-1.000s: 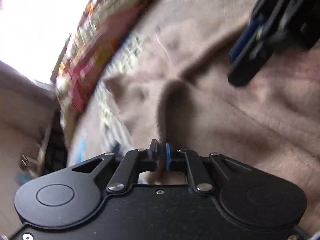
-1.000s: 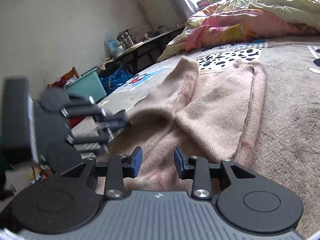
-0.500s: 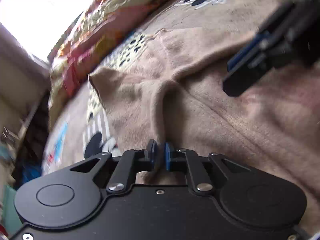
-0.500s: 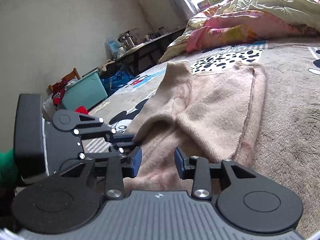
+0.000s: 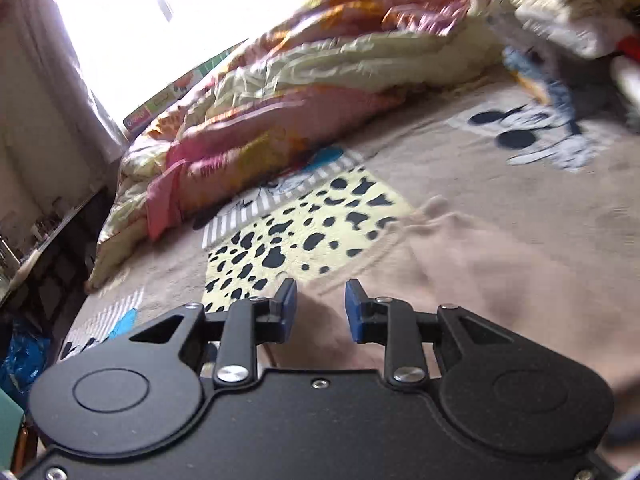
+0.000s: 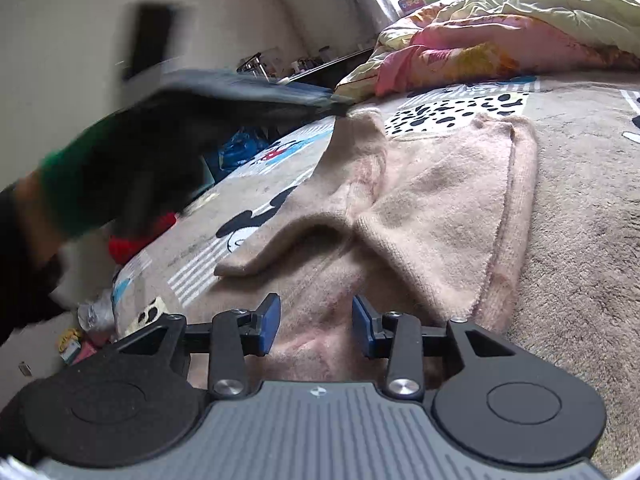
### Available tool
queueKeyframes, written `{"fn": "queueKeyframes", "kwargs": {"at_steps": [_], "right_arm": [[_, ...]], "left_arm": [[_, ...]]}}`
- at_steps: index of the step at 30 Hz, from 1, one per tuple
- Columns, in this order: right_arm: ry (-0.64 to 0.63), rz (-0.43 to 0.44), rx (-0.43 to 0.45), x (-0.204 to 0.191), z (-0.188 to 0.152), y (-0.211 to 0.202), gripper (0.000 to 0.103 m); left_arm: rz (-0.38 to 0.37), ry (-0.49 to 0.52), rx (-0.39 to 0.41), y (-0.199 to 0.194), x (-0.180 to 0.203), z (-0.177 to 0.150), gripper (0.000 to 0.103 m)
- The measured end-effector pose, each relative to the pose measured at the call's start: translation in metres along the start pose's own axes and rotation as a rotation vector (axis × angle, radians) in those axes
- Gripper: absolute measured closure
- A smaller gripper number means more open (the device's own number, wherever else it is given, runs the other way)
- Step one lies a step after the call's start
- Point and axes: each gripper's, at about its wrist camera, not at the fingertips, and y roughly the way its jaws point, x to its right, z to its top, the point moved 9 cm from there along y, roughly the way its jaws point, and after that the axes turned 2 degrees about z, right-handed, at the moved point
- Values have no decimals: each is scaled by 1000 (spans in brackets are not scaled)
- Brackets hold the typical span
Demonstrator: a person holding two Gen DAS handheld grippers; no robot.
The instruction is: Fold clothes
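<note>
In the left wrist view, a dark shelf (image 5: 48, 248) at the left edge is too dim for its contents to be told. The window (image 5: 160, 20) above it is washed out to white. A crumpled quilt (image 5: 304, 92) is heaped along the far side of the bed, and the things at the top right corner are smeared by motion blur. The left gripper (image 5: 318, 310) is seen with its jaws parted, having just been opening; nothing is pinched, though the pink sweater (image 5: 500, 280) lies under and beyond them, blurred and cut off at the right edge.

In the right wrist view, the left gripper (image 6: 256, 100) is reduced to a dark streak at the upper left, held by a gloved hand (image 6: 120, 176) with a green cuff. The sweater (image 6: 432, 216) is spread on the printed blanket (image 6: 580, 200), one fold raised. The right gripper (image 6: 316, 326) stands spread over the sweater's near part, which is hidden beneath the gripper's body; the pads are not seen pressing on the cloth.
</note>
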Motion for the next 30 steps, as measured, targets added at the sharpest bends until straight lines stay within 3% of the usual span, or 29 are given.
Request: {"fn": "queueKeyframes", "kwargs": {"at_steps": [3, 5, 6, 8, 12, 17, 19, 21, 22, 24, 27, 30], "right_arm": [[5, 7, -3, 2, 1, 1, 62], [13, 14, -5, 4, 1, 2, 62], [18, 18, -5, 5, 1, 3, 62], [25, 24, -4, 6, 1, 4, 62], [27, 27, -4, 7, 1, 4, 62], [26, 24, -2, 6, 3, 1, 62], [27, 23, -1, 6, 3, 1, 61], [23, 20, -1, 4, 2, 1, 61], [20, 18, 0, 4, 1, 2, 61], [10, 15, 5, 2, 1, 0, 61], [-14, 1, 37, 0, 7, -9, 61], [-14, -4, 81, 3, 16, -19, 61]], "left_arm": [[-3, -58, -125, 54, -13, -33, 78], [-44, -193, -91, 60, -24, -47, 78], [-53, -205, -88, 59, -26, -47, 78], [-55, -121, -84, 55, -22, -44, 77], [-82, -191, -28, 14, -36, -30, 75], [-123, -153, 25, -56, -17, -42, 62], [-183, -186, 4, -58, 0, -58, 61], [-210, -138, -50, -45, 27, -82, 61], [-190, -112, -10, -46, 31, -86, 61], [-169, -186, -37, -60, 16, -82, 61], [-144, -221, 43, -101, 5, -79, 61], [-136, -230, -3, -104, 11, -103, 60]]}}
